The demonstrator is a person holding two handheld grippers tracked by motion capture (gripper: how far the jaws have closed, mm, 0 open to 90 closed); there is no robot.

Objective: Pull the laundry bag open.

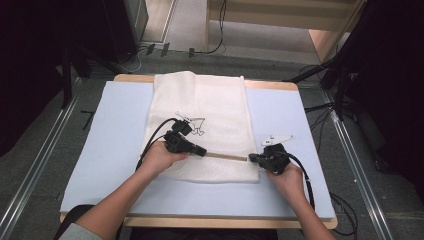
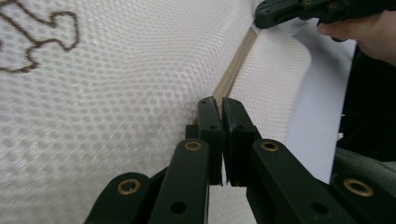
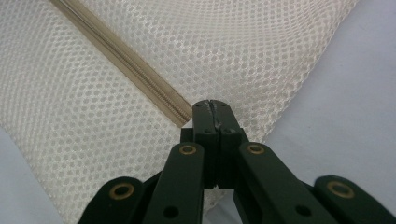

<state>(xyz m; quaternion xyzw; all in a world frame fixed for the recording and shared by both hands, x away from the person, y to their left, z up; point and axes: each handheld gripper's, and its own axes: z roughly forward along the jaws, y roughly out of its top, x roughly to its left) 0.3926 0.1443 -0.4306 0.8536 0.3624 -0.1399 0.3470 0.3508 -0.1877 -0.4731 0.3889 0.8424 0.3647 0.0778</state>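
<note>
Both pairs of jaws are shut on the zipper [image 1: 227, 156] of the white mesh bag [image 1: 200, 125], left gripper [image 1: 202, 151] and right gripper [image 1: 252, 158] at opposite ends. What exactly they pinch is hidden. Both hands lie low, facing each other.

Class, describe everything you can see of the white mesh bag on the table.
The white mesh bag is honeycomb-textured netting, lying flat and lengthwise on the pale blue table cover. A brown printed design marks its middle. A beige zipper runs across near its near end. The left gripper and right gripper are closed at the zipper's two ends.
</note>
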